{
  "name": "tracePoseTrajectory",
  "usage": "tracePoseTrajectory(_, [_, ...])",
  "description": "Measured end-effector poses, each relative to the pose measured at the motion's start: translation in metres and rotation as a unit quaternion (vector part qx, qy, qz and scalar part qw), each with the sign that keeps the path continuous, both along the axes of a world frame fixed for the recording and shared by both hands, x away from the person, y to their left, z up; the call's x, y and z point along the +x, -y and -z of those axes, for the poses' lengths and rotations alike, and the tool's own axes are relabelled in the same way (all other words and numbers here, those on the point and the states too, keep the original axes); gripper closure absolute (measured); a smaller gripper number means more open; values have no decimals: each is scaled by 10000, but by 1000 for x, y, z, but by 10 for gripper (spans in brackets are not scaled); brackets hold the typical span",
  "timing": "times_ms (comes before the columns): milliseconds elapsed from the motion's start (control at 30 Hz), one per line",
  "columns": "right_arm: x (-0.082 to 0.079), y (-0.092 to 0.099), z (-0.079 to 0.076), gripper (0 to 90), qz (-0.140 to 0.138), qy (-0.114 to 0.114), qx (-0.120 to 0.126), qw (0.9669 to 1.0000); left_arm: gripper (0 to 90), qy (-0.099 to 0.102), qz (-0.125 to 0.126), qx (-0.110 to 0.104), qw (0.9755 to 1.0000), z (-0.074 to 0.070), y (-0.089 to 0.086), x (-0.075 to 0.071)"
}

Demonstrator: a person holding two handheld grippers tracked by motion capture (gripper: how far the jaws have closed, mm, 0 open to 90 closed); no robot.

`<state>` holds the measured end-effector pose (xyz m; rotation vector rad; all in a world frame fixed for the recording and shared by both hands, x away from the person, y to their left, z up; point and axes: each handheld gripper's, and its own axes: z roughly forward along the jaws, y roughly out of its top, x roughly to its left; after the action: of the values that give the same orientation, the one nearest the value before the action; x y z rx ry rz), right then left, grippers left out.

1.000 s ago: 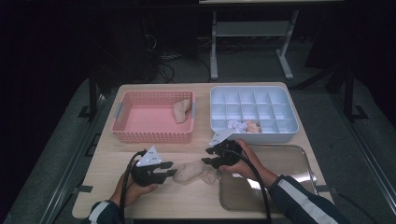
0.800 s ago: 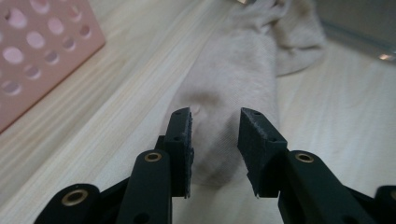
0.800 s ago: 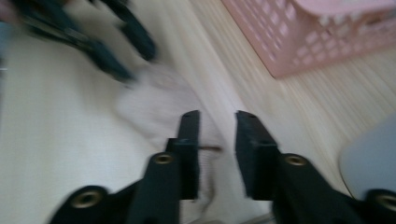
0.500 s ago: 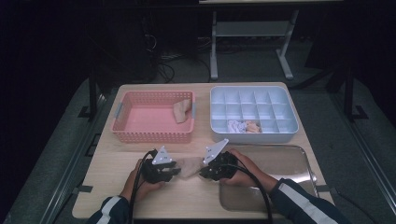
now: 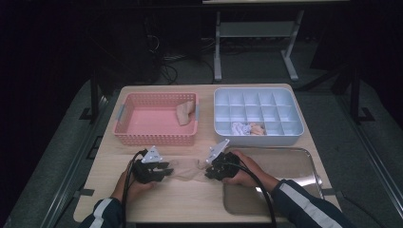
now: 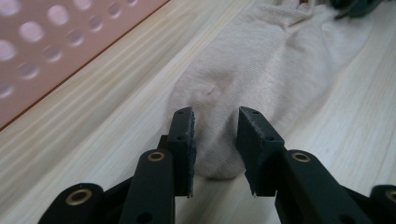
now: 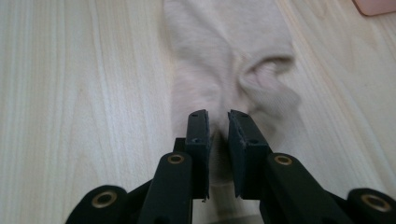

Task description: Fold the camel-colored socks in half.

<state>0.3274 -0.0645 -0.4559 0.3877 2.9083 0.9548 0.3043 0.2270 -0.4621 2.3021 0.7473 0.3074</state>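
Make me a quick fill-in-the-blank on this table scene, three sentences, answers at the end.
1. The beige sock lies stretched between the two ____.
2. The basket behind the left gripper is ____ in colour.
3. The right hand rests partly over a metal ____.

Missing words: grippers; pink; tray

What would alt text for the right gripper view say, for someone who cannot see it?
Two black fingers of the right gripper pinch one end of a beige sock. The sock lies stretched away from them on a pale wooden table, with a fold bunched up beside the fingers.
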Motion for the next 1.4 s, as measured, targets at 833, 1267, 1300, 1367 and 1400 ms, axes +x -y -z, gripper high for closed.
tracePoseTrajectory(833, [-11, 2, 2, 808, 143, 151, 150, 9997, 642, -10, 243, 35, 9997, -1, -8, -25])
tracePoseTrajectory(1267, [-34, 6, 2, 765, 49, 168, 49, 9998, 635, -18, 378, -30, 9993, 0, -15, -37])
tracePoseTrajectory(1300, [-34, 6, 2, 764, 37, 169, 53, 9998, 633, -6, 398, -50, 9992, 1, -15, -37])
tracePoseTrajectory(1367, [-34, 7, 2, 762, 45, 138, 52, 9999, 630, -3, 419, -55, 9991, 1, -16, -37])
tracePoseTrajectory(1400, [-34, 7, 2, 762, 25, 140, 57, 9999, 627, 3, 432, -51, 9991, 1, -16, -36])
